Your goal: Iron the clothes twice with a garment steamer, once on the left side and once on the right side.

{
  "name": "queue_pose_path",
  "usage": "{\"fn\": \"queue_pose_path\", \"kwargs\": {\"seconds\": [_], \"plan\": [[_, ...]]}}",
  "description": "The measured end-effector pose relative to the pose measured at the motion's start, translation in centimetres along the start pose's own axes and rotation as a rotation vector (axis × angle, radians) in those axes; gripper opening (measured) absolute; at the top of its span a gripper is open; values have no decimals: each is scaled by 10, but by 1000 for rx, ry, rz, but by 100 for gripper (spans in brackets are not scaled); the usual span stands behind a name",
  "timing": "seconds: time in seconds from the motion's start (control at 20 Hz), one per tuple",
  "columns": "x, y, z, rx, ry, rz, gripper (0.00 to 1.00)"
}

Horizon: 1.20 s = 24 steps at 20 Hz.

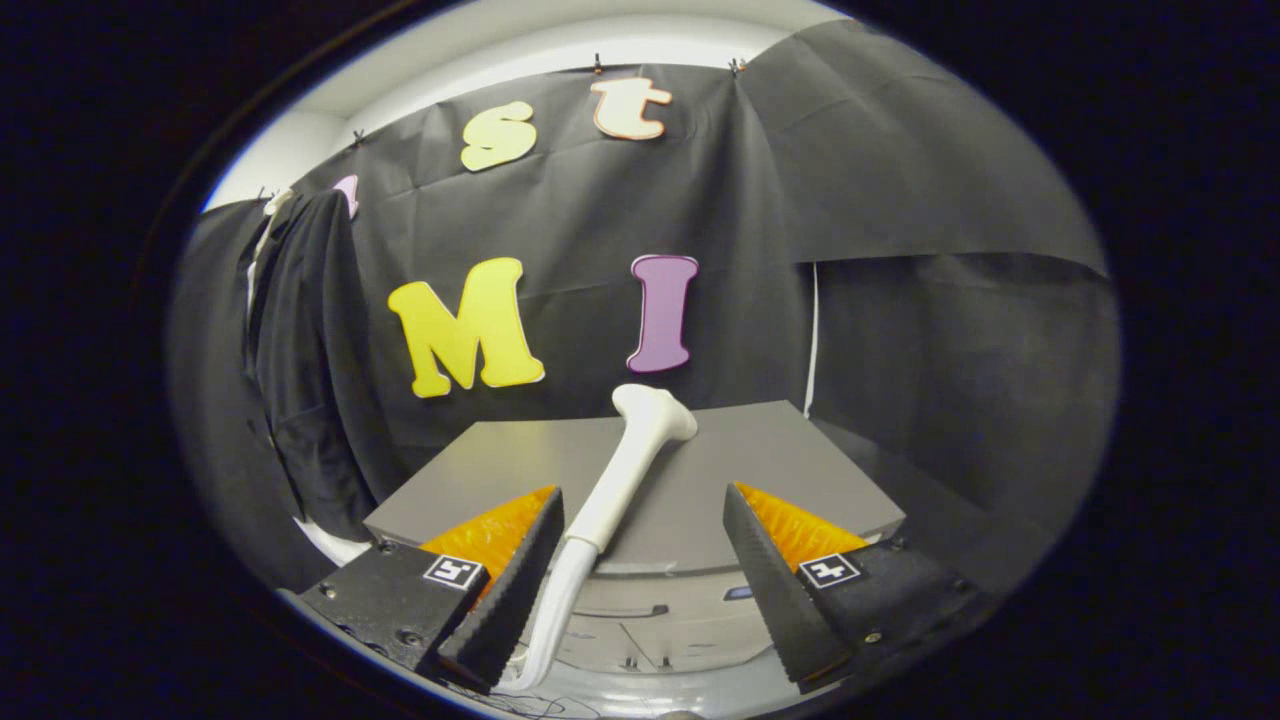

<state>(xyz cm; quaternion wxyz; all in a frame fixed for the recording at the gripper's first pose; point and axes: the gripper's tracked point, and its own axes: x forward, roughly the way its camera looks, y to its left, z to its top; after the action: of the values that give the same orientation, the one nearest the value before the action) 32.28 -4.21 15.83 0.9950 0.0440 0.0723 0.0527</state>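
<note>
Grey worktop [500, 470] at frame centre carries the steamer [625, 470], lying between your spread fingers [640, 590], ungrasped. Pickup is the step: ease forward, close on its handle, then swing to the dark garment [300, 360] hanging at left.

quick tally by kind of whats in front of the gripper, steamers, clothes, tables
garment steamer: 1, lying on the table between the open gripper fingers, hose trailing off the near edge
dark garment: 1, hanging on the booth wall beyond the fingers
grey table: 1
total: 3
</note>
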Motion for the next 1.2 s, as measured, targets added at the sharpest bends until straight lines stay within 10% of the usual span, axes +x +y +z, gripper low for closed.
{"fn": "queue_pose_path", "kwargs": {"seconds": [0.55,1.2], "plan": [[104,20,-23,-11,246,-65,95],[118,24,-50,152,341,-99,44]]}}
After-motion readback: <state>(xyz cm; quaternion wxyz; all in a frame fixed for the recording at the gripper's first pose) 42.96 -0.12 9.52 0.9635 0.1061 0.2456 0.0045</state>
